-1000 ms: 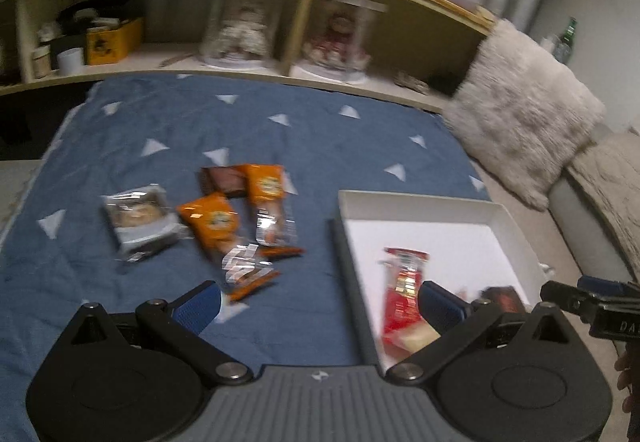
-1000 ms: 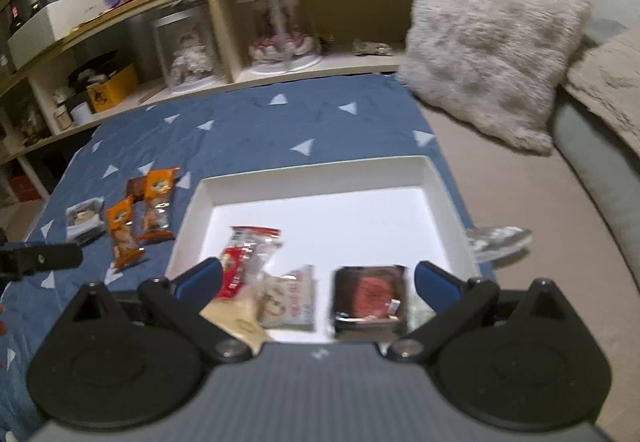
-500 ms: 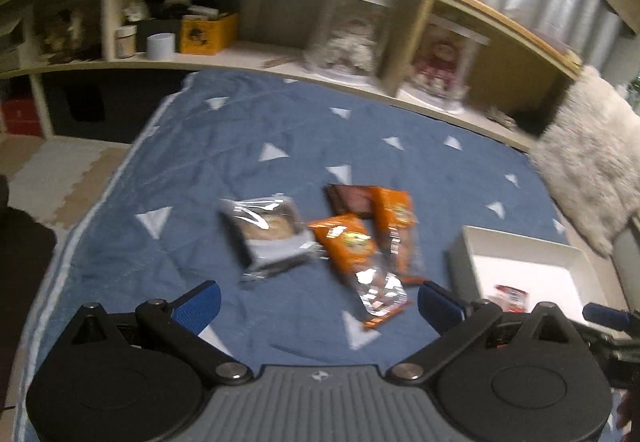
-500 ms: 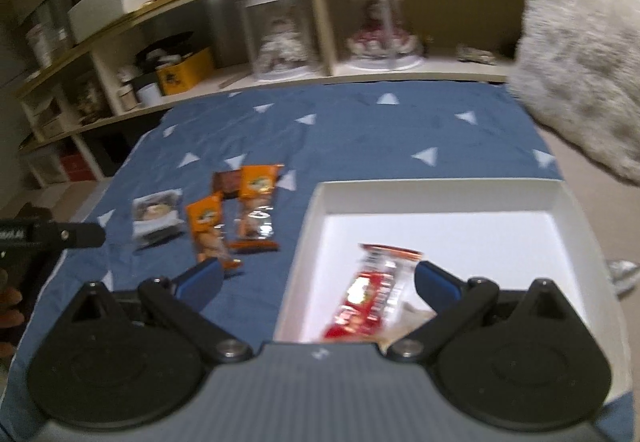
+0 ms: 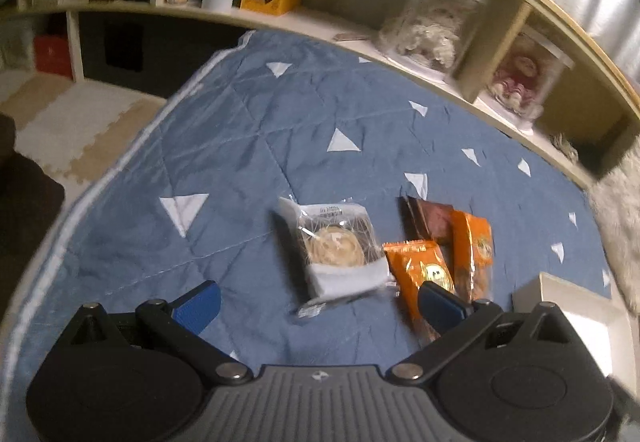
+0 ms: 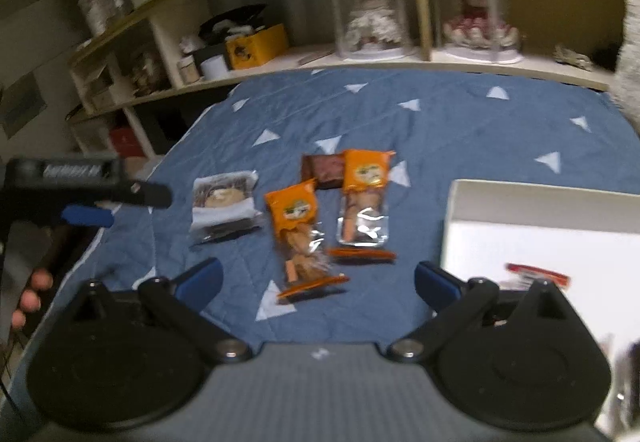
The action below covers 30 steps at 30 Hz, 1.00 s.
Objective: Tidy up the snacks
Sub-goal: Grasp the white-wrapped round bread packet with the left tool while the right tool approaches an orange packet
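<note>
Left gripper, jaws wide, empty, over blue quilt; right gripper, jaws wide, empty; clear-wrapped cookie, two orange packets, brown packet beyond; white box rightward, red packet inside; shelf farthest.

Snack packets on blue quilt
</note>
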{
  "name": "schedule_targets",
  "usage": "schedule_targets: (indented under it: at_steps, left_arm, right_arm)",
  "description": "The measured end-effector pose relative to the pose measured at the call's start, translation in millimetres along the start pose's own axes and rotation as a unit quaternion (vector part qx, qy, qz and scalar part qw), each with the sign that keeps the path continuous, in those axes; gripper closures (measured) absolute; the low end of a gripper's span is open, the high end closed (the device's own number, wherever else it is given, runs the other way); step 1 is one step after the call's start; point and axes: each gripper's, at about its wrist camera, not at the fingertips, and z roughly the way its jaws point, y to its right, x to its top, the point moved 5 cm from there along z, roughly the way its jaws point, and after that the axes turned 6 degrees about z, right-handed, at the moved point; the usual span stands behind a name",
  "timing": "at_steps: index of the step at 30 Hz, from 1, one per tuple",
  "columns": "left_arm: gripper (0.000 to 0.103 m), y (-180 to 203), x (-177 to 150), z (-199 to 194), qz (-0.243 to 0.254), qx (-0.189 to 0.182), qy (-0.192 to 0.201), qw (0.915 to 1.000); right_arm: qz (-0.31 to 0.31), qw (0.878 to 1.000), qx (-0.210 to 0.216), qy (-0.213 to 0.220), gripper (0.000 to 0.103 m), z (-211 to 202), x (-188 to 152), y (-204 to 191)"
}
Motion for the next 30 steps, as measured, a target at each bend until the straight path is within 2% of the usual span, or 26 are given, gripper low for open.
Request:
schedule_targets:
  at_steps: [6,11,15,22,25,27,29,30]
  left_arm:
    - [0.000,3,13,28,-0.013,0.012,0.007,0.9998]
    - [0.000,9,21,53,-0.012,0.037,-0.010,0.9992]
    - [0.000,13,21,65,-0.011,0.032,0.000,0.9994]
    - [0.000,20,11,84,0.016,0.068,-0.013,0.9975]
    - [0.000,24,7,86,0.046,0.087,-0.016,0.9950]
    - [0.000,24,6,86,0.056,0.096,-0.019,0.9936]
    - [0.000,20,6,83,0.052,0.095,-0.024,0.9939]
    - [0.000,18,7,81,0.048,0.095,-0.027,0.9940]
  right_arm:
    - [0.006,1.000,-0.002,-0.007,0.000,29,1,1]
    - [0.001,1.000,-0.007,0.000,0.000,41,3,6]
    - [-0.018,1.000,-0.012,-0.009,0.000,56,2,3]
    - [-0.052,0.999,-0.008,-0.014,0.000,66,-1,-4]
    - [-0.049,0.999,0.014,-0.012,0.001,66,-1,-4]
    - [-0.063,0.998,0.022,-0.013,0.005,66,-3,-6]
    - [-0.081,0.996,0.023,-0.021,0.012,67,-5,-10]
    - [-0.087,0.996,0.026,-0.025,0.020,68,-7,-12]
